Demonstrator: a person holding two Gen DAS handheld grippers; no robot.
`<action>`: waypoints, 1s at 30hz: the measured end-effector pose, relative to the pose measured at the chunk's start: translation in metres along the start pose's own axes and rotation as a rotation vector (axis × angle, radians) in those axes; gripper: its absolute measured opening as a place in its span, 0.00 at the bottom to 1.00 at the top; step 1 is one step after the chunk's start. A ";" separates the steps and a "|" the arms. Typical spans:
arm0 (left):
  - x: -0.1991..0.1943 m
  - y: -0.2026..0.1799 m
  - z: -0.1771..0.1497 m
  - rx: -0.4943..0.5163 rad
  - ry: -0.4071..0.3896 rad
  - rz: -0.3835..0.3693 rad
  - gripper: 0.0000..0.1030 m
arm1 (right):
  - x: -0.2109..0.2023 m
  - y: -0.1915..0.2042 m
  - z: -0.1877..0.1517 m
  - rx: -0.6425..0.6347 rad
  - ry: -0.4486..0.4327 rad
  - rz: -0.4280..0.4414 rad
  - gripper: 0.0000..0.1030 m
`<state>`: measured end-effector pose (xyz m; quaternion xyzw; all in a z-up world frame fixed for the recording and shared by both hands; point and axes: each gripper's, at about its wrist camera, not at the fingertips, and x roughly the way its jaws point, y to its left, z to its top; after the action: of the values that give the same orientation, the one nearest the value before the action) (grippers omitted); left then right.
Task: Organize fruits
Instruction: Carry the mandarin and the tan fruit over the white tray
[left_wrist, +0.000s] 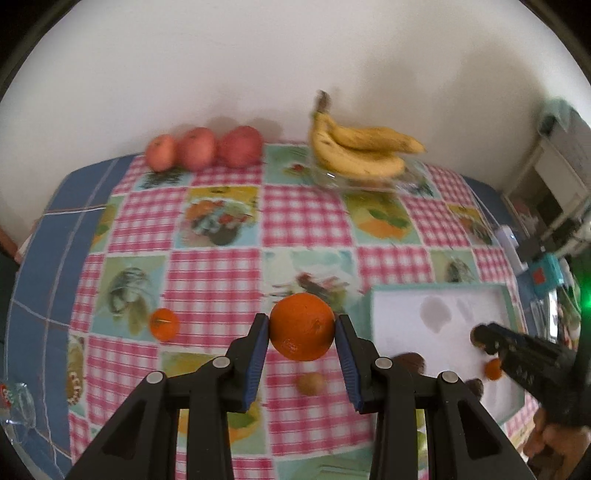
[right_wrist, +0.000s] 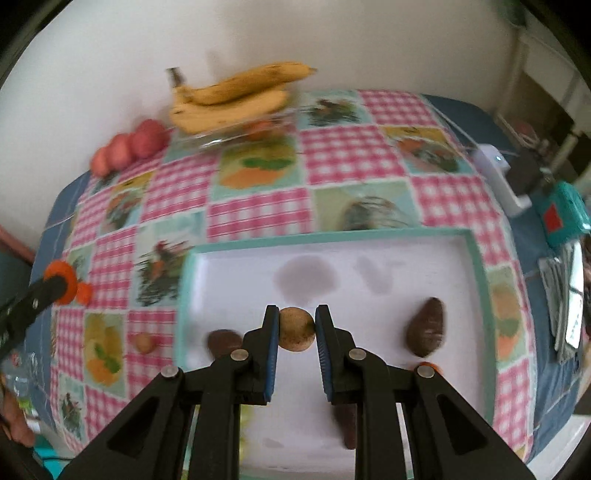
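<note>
This looks like a home. A table by a plain white wall (left_wrist: 258, 66) has a pink checked cloth with fruit pictures (left_wrist: 214, 273) on it. Bananas (left_wrist: 358, 151) sit in a glass dish, and red apples (left_wrist: 199, 147) line up near the wall

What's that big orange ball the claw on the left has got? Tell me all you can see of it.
The orange is a round fruit with bright, dimpled peel, whole and unpeeled. The left claw pinches it between two blue-padded fingers, one on each side. It looks lifted above the checked tablecloth, just left of the white tray.
</note>
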<state>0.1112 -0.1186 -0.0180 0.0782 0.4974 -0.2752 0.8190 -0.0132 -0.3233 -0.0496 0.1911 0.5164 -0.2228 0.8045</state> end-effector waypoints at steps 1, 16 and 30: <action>0.002 -0.005 -0.001 0.006 0.003 -0.002 0.38 | 0.000 -0.007 0.000 0.016 -0.003 -0.008 0.20; 0.043 -0.081 -0.018 0.149 0.011 -0.091 0.38 | -0.002 -0.056 0.003 0.123 -0.039 -0.057 0.20; 0.082 -0.090 -0.021 0.123 0.005 -0.123 0.38 | 0.029 -0.070 0.003 0.154 -0.067 -0.082 0.20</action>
<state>0.0763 -0.2158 -0.0857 0.0984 0.4856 -0.3550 0.7928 -0.0390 -0.3880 -0.0804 0.2235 0.4779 -0.3010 0.7944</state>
